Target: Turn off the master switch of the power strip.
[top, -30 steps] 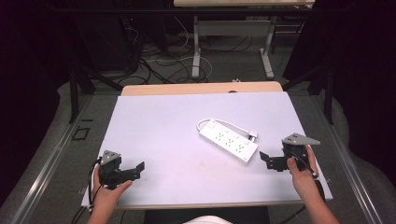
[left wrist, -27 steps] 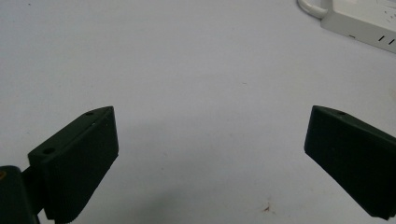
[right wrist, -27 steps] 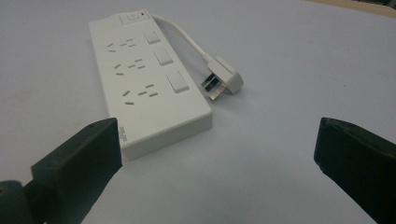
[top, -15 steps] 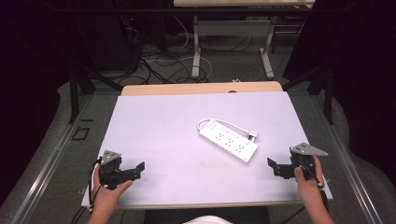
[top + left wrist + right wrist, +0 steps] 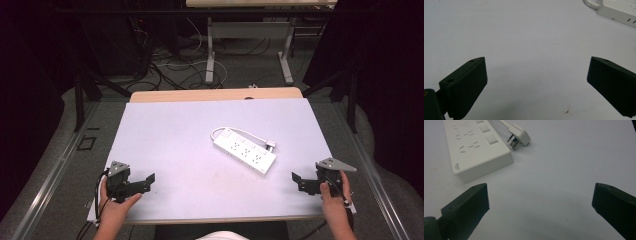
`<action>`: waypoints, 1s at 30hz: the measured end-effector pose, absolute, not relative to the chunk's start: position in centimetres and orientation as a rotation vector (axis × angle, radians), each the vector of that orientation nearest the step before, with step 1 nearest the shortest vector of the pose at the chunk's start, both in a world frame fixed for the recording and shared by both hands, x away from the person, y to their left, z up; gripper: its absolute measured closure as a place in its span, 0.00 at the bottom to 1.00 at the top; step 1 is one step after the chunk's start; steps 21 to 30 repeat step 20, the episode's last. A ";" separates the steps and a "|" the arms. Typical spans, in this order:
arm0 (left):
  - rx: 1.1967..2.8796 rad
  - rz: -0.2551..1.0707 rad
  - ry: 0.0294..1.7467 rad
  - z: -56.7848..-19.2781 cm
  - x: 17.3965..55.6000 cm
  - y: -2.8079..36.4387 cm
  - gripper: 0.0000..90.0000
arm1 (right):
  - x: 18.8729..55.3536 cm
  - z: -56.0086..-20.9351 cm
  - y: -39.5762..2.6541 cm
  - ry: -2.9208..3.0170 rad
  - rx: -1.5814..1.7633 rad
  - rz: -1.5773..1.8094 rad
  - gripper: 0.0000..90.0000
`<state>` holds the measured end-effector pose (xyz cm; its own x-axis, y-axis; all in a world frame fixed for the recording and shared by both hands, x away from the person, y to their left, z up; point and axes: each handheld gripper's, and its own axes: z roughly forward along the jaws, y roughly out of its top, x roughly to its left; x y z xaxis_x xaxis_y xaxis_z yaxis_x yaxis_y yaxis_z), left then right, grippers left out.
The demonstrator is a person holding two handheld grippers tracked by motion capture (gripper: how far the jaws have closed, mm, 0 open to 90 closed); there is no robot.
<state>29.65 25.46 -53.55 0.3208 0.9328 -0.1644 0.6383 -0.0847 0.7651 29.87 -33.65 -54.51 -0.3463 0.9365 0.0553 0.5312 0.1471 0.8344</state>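
Observation:
A white power strip (image 5: 245,151) lies flat near the middle right of the white table (image 5: 175,135), its cord looped behind it and its white plug (image 5: 270,146) resting beside it. The right gripper view has the strip (image 5: 474,147) at upper left and the plug (image 5: 519,136) next to it. One end of the strip (image 5: 617,11) shows in the left gripper view's top right corner. My left gripper (image 5: 148,180) stands open at the front left, nothing between its jaws (image 5: 536,82). My right gripper (image 5: 296,179) stands open at the front right, a short way from the strip's near end (image 5: 539,202).
A wooden table edge (image 5: 215,94) runs behind the white surface. Beyond it are metal desk legs (image 5: 210,50) and tangled cables on the floor (image 5: 165,60). Dark curtains close in both sides.
My right gripper has drawn back from the power strip toward the front right corner of the table. The left gripper has stayed where it was.

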 end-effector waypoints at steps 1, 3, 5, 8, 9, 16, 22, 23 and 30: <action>1.809 0.478 1.401 -53.5 29.7 25.5 0.03 | 29.8 -54.6 -33.7 1.944 1.402 1.096 0.01; 1.810 0.477 1.400 -53.5 29.7 25.5 0.03 | 29.7 -54.7 -33.9 1.933 1.410 1.079 0.01; 1.809 0.476 1.400 -53.6 29.7 25.5 0.03 | 29.7 -54.9 -34.2 1.919 1.411 1.074 0.01; 1.809 0.475 1.398 -53.5 29.7 25.5 0.03 | 29.6 -55.0 -34.4 1.904 1.430 1.078 0.01; 1.809 0.476 1.398 -53.5 29.7 25.4 0.03 | 29.6 -55.0 -34.6 1.918 1.434 1.079 0.01; 1.801 0.478 1.401 -53.7 29.7 25.5 0.03 | 29.6 -55.0 -34.9 1.913 1.447 1.084 0.01; 1.806 0.472 1.406 -53.6 29.6 25.7 0.03 | 29.7 -54.9 -35.2 1.894 1.451 1.083 0.01; 1.806 0.472 1.406 -53.6 29.6 25.7 0.03 | 29.7 -54.9 -35.2 1.894 1.451 1.083 0.01; 1.806 0.472 1.406 -53.6 29.6 25.7 0.03 | 29.7 -54.9 -35.2 1.894 1.451 1.083 0.01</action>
